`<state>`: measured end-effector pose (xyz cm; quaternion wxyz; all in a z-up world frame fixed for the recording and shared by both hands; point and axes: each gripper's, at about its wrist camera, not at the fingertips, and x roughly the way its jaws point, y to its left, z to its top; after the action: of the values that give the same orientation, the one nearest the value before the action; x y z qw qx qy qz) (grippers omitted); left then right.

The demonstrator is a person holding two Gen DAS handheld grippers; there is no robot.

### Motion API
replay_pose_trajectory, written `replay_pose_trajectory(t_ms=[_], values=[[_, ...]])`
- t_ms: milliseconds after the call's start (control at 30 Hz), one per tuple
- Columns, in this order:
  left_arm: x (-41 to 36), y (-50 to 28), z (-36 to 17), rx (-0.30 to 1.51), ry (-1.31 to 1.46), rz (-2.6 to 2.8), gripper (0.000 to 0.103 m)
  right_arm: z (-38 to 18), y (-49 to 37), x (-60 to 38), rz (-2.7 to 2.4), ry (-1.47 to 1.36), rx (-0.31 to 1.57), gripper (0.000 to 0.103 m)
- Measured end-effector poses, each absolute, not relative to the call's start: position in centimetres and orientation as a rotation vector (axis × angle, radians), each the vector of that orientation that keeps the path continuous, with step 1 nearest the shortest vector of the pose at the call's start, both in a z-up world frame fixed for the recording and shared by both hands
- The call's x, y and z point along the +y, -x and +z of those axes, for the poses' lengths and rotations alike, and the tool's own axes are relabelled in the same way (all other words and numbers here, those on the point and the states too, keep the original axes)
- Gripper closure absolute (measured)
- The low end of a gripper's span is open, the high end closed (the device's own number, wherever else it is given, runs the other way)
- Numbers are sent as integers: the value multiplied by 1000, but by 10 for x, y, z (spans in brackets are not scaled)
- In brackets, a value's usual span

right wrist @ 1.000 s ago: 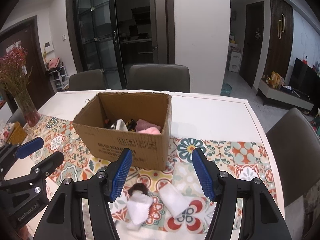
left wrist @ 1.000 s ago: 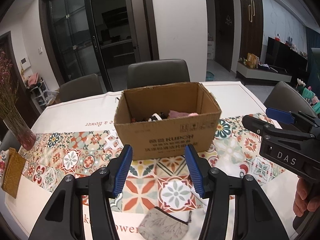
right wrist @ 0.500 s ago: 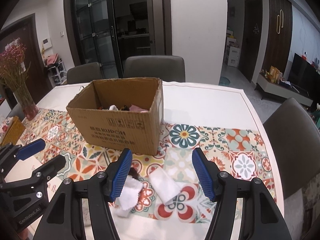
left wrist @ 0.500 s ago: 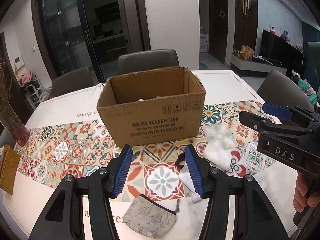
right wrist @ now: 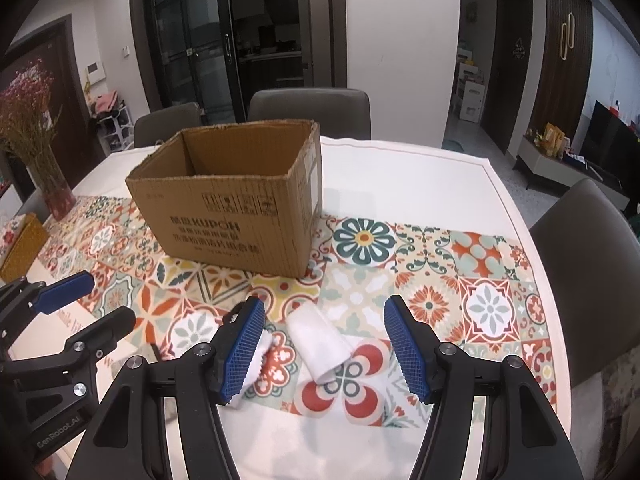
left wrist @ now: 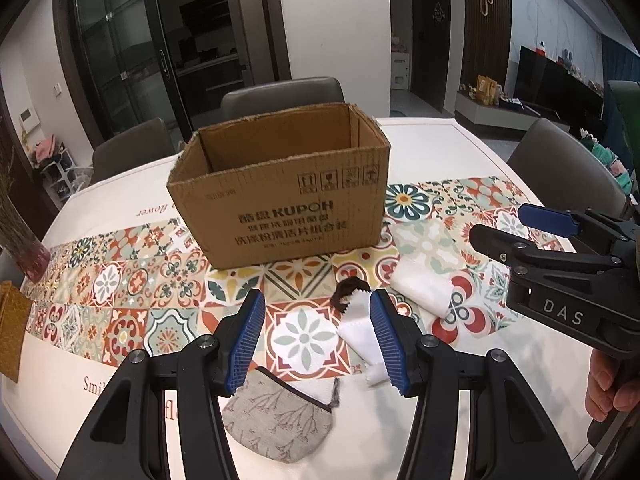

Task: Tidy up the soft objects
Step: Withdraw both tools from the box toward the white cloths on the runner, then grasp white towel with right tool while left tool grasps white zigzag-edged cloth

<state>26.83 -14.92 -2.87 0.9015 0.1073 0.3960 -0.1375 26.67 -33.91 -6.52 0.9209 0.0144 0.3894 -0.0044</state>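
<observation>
- Since a second ago, when I was looking down into the cardboard box (left wrist: 280,200) at the pink and dark soft things lying in it, both of my grippers have dropped lower and pulled back toward the near edge of the bench (right wrist: 420,168); now I see only the box's printed front and bare inner walls.
- My left gripper (left wrist: 316,336) has its jaws spread wide and holds nothing; the grey pouch (left wrist: 280,416) lies just below them.
- My right gripper (right wrist: 324,350) is likewise wide apart and empty, with the folded white cloth (right wrist: 320,344) lying between its jaws.
- A crumpled white cloth (left wrist: 360,328) and a dark scrunchie (left wrist: 348,292) touching it lie between the two grippers.
- I judge this is the start of the next pick: three or four items remain outside the box.
</observation>
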Motion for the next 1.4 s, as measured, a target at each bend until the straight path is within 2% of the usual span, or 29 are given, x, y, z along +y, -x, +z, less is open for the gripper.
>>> replay_pose_trajectory(t_ms=[1400], values=[[-177,-279,-123,1025,-237,-383,49,-152,-289,-347,83,7,986,40]])
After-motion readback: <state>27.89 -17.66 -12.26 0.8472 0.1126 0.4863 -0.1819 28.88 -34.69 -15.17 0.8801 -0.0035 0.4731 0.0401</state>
